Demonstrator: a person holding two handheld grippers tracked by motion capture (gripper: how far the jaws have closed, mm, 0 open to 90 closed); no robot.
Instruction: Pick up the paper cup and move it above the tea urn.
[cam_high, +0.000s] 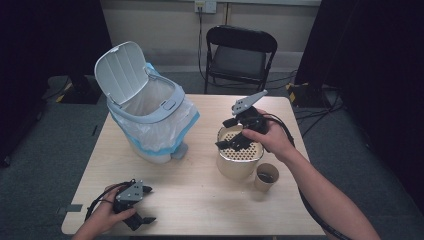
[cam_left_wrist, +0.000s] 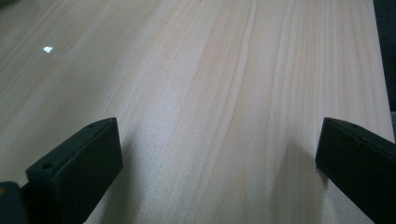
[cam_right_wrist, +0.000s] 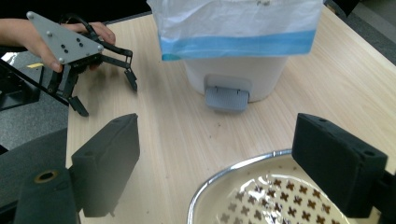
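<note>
The right gripper (cam_high: 235, 142) hovers just over the mouth of a cream canister with a perforated insert (cam_high: 239, 159), which stands on the tabletop (cam_high: 200, 200) toward its right side. The fingers (cam_right_wrist: 338, 163) are spread wide and grip nothing; in the right gripper view they straddle the near arc of the canister's bright metal rim (cam_right_wrist: 233, 170).

The canister looks rigid and probably ceramic or enamelled, so it is likely fairly heavy, smooth-sided and liable to chip if knocked. Its body seems too broad for the fingers to span, so the rim, or the pierced insert if it lifts out, is the likelier hold; whether the insert is loose cannot be told from here.

A small paper cup (cam_high: 266, 177) stands just beside the canister on its near right, light and easily tipped by a careless swing. The pedal bin (cam_high: 150, 117), lid up and lined with a white and blue bag, stands well apart to the left, its grey pedal (cam_right_wrist: 227, 99) facing the canister.

The left gripper (cam_high: 141, 205) rests at the near left edge, fingers (cam_left_wrist: 74, 172) wide apart over bare wood, holding nothing.
</note>
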